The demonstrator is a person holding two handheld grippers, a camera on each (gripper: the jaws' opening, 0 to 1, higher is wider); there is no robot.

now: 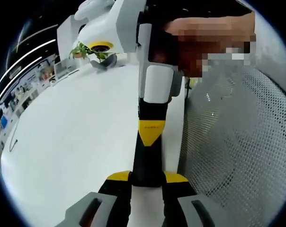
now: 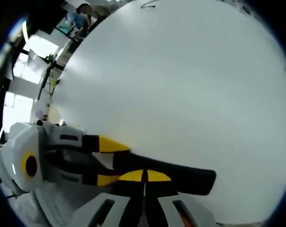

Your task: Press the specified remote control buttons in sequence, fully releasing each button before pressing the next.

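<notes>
A slim black remote control (image 1: 147, 163) lies between the yellow-tipped jaws of my left gripper (image 1: 147, 178), which is shut on its near end above the white table (image 1: 72, 142). My right gripper (image 1: 149, 138) comes down from the top with its jaws together, and its yellow point rests on the remote's far part. In the right gripper view the remote (image 2: 185, 176) runs left to right. My right gripper (image 2: 145, 176) is shut with its tips on the remote's upper face. The left gripper (image 2: 115, 162) clamps the remote's left end. The buttons are hidden.
A white perforated chair back (image 1: 237, 146) stands close on the right of the table edge. A potted plant (image 1: 91, 51) and a thin cable (image 1: 13, 139) sit far off on the table. A person's hand (image 1: 214, 28) holds the right gripper. The broad table top (image 2: 181, 80) stretches beyond.
</notes>
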